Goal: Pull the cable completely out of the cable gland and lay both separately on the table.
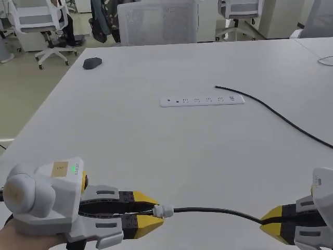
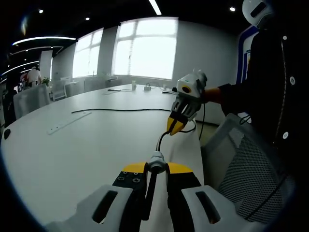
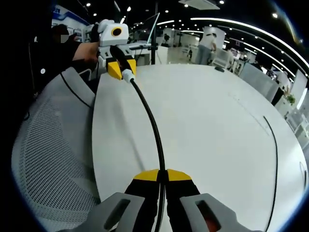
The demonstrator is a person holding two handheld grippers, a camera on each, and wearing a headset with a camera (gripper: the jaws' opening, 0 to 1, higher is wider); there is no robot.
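Note:
A black cable (image 1: 213, 211) runs between my two grippers just above the white table's near edge. At its left end sits a white cable gland (image 1: 163, 211), held at the yellow tips of my left gripper (image 1: 151, 211), which is shut on it. In the left gripper view the gland (image 2: 156, 162) sits between the tips and the cable (image 2: 161, 137) leads off to the right gripper (image 2: 175, 126). My right gripper (image 1: 270, 225) is shut on the cable. In the right gripper view the cable (image 3: 149, 121) stretches to the gland (image 3: 127, 76).
A white power strip (image 1: 202, 100) lies mid-table, with a second black cable (image 1: 270, 112) curving off to the right. A dark mouse (image 1: 92, 63) rests at the far left. Office chairs (image 1: 41, 26) stand beyond the table (image 1: 156, 146). A mesh chair back (image 3: 43, 145) is close behind the grippers.

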